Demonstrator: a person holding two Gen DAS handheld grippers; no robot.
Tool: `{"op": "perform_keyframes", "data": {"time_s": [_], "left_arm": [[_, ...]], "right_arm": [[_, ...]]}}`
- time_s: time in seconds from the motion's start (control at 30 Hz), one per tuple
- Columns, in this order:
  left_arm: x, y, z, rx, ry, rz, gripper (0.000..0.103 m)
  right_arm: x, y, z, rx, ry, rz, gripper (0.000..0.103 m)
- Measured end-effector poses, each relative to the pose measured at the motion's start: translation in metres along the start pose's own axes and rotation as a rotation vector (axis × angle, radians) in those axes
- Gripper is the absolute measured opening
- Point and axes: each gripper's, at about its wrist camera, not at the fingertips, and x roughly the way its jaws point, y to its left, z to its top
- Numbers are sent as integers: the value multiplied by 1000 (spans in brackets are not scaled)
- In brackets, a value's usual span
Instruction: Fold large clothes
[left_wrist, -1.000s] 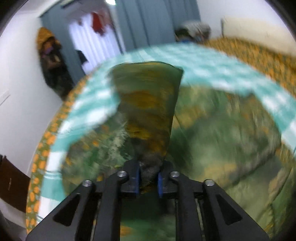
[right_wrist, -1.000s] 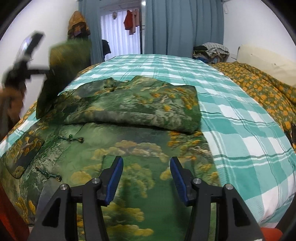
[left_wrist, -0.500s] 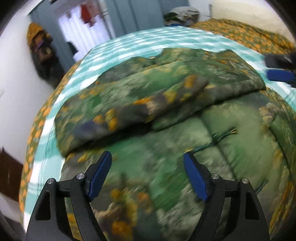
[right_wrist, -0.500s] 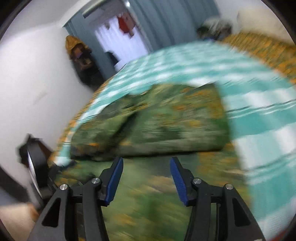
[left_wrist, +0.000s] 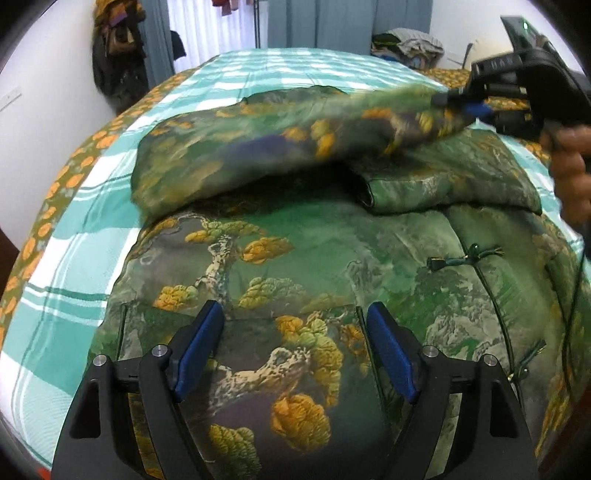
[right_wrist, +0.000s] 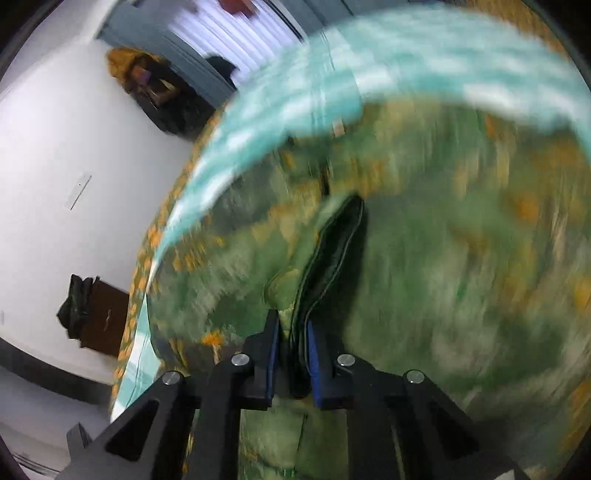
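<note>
A large green jacket (left_wrist: 325, 258) printed with orange trees and mountains lies spread on the bed, its sleeves folded across the upper part. My left gripper (left_wrist: 295, 347) is open and empty, low over the jacket's lower front. My right gripper (right_wrist: 291, 354) is shut on the end of a jacket sleeve (right_wrist: 332, 251); in the left wrist view it shows at the upper right (left_wrist: 458, 105), lifting the sleeve (left_wrist: 295, 147) off the jacket. The right wrist view is blurred by motion.
The bed has a teal and white checked cover (left_wrist: 280, 70) with an orange-flowered edge (left_wrist: 55, 192). Clothes hang on the wall at the left (left_wrist: 114, 55). A pile of clothes (left_wrist: 406, 44) lies at the far end. A dark cabinet (right_wrist: 99, 317) stands by the wall.
My left gripper let go of the sleeve and dropped low over the jacket front. My right gripper moved to the folded sleeve, shut on its end and is lifting it.
</note>
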Motion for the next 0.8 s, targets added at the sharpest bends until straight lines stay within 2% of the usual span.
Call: {"op": "perform_keyframes", "data": {"time_s": [0.07, 0.13, 0.2, 0.23, 0.27, 0.3, 0.37, 0.43, 0.5, 0.53, 0.6, 0.63, 0.7, 0.73, 0.8], "left_arm": [[0, -1, 1, -9, 6, -5, 82], [0, 0, 3, -14, 19, -5, 82], [-3, 0, 11, -26, 39, -20, 82], [-6, 1, 15, -34, 43, -29, 82], [-10, 3, 22, -43, 45, -39, 82], [-16, 6, 32, -60, 44, -53, 82], [-25, 14, 51, -87, 35, -71, 83], [-29, 23, 69, -111, 19, -73, 85], [-23, 35, 97, -131, -1, -62, 85], [-16, 38, 108, -130, 0, -57, 85], [11, 46, 131, -129, 11, -38, 84], [20, 49, 135, -133, 18, -32, 83], [54, 58, 143, -158, 50, -14, 73], [67, 62, 141, -160, 77, -6, 68], [107, 66, 135, -140, 165, 9, 63]], "right_arm": [[-5, 0, 13, -49, -36, -50, 15], [1, -5, 18, -81, -29, -114, 15], [26, -12, 9, -120, 39, -210, 25], [34, -15, 4, -133, 73, -232, 33], [42, -17, -1, -142, 103, -236, 43], [41, -19, -5, -149, 103, -215, 45], [26, -18, -8, -166, 56, -212, 46], [4, -8, -7, -207, -29, -255, 46], [-15, 15, -6, -308, -124, -263, 46], [-18, 22, -6, -345, -135, -243, 46], [-10, 39, -2, -418, -93, -150, 46], [0, 43, 0, -428, -61, -132, 46], [26, 41, 2, -416, 12, -130, 43], [46, 33, 3, -383, 76, -138, 42], [78, 8, -1, -299, 191, -167, 39]]}}
